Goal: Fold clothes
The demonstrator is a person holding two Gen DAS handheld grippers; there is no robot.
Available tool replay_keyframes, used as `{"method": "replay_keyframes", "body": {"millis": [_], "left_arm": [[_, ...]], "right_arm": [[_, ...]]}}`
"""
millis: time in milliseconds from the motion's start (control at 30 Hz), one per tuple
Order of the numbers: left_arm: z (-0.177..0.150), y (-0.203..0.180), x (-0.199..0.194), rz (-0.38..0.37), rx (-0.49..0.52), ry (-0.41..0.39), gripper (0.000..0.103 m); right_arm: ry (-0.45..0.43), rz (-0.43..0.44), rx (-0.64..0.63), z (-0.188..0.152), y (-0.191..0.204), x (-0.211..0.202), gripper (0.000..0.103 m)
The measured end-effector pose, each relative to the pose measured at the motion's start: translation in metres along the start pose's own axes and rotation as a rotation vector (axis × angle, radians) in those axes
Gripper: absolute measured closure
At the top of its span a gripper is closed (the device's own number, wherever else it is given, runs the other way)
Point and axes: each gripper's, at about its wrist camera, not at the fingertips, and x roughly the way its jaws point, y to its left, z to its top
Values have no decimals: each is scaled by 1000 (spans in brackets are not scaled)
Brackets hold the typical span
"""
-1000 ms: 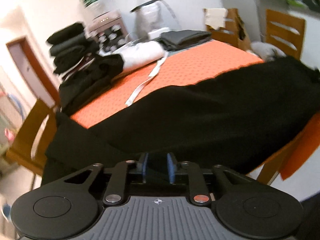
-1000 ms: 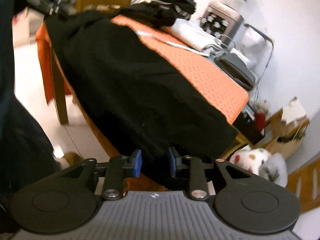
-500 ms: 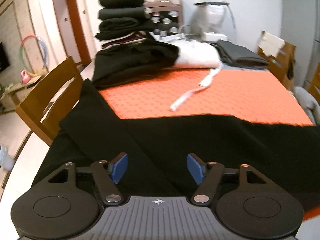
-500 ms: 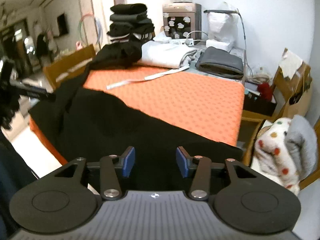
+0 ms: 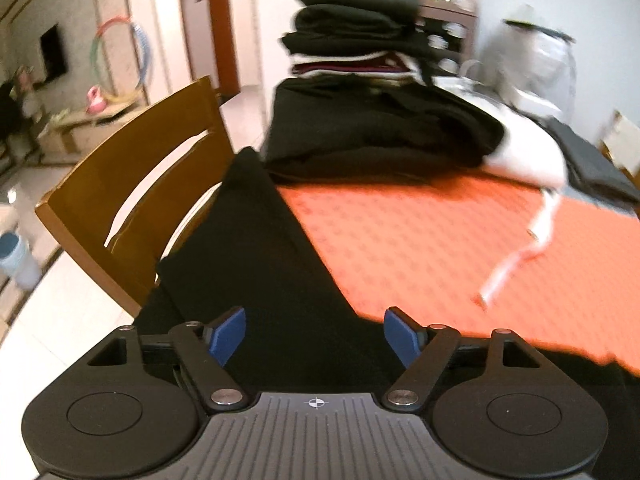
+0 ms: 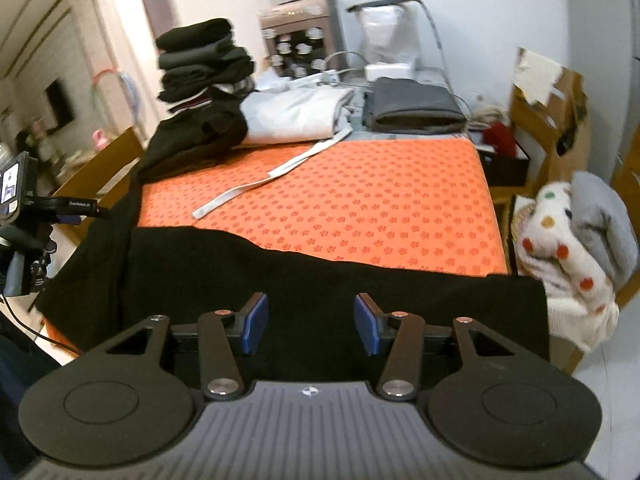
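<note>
Held wide apart, with nothing between the blue pads: left gripper (image 5: 314, 334) and right gripper (image 6: 310, 324), both just above a black garment (image 6: 320, 280). Lay spread along the near edge of the orange tablecloth (image 6: 360, 200), one end trailing beside a wooden chair (image 5: 132, 188). Farther back, a white strap (image 6: 272, 172), then stacked folded clothes (image 6: 200, 60).

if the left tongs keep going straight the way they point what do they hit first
Most likely the black garment spread right ahead of the open left tongs; beyond it lies the pile of dark clothes. Depth is hard to judge.
</note>
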Motion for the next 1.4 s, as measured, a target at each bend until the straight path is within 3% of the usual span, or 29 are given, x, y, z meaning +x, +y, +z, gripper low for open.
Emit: {"method": "replay_keyframes", "body": {"millis": [433,733,1000,1067,1133,1200,1400], "left_arm": [[69,26,112,10,-115,27,21],[97,27,172,108,-155,11,21],[108,29,193,200,-120,-36,23],[109,32,198,210,-115,-36,32],[109,39,203,208,-127,-29,50],[108,52,204,171,-169,-15,88],[106,99,171,65,-323,-66,92]], "right_arm": [[-39,-192,162,-18,61,13,46],[-64,-310,235,-34,99,7,46],[-80,-363,278,-42,128,6,46],[-81,-367,271,-40,132,7,46],[-81,-370,258,-37,136,7,46],[-81,-371,248,-34,140,8,46],[-69,-352,214,-23,155,16,46]]}}
